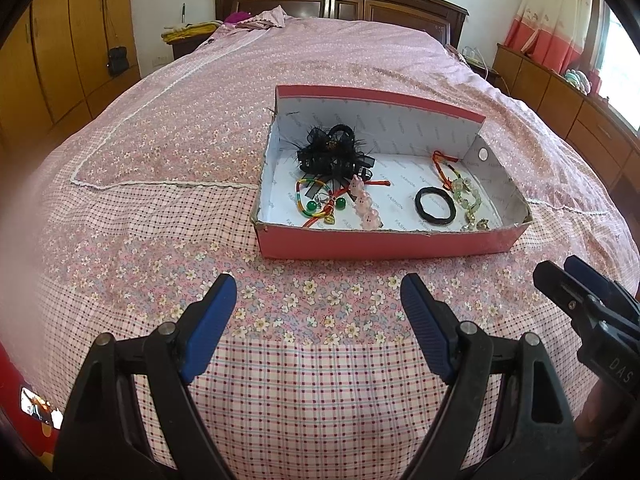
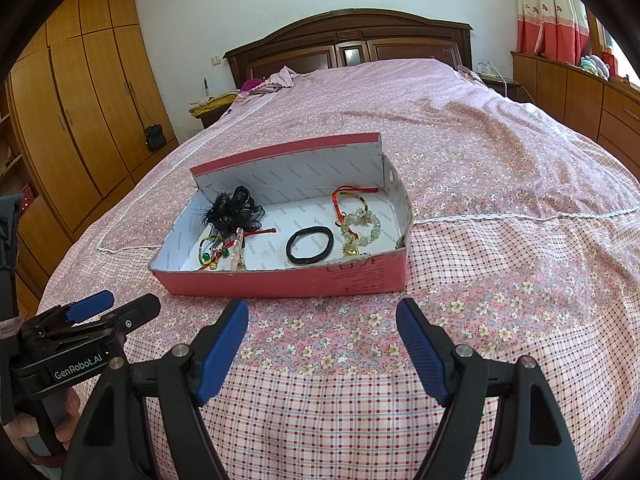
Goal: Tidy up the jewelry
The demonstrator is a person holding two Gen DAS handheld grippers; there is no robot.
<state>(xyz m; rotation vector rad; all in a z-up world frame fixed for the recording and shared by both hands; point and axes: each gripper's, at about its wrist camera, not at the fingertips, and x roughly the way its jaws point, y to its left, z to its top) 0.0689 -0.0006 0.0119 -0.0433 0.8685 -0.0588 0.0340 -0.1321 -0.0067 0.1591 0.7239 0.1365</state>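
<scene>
A pink box (image 1: 384, 244) sits on the bed (image 1: 160, 208) — inside lie a black bow (image 1: 332, 152), hair tie (image 1: 435, 205) and bead bracelet (image 2: 362, 226). Left gripper (image 1: 318, 300) and right gripper (image 2: 322, 322) hover nearby, jaws apart, empty.

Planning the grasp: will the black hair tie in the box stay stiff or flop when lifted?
The hair tie is a thin fabric-like loop lying flat, so probably floppy, sagging into an oval. Likely very light. Being flat on the box floor, it may slide before the fingers catch it.
</scene>
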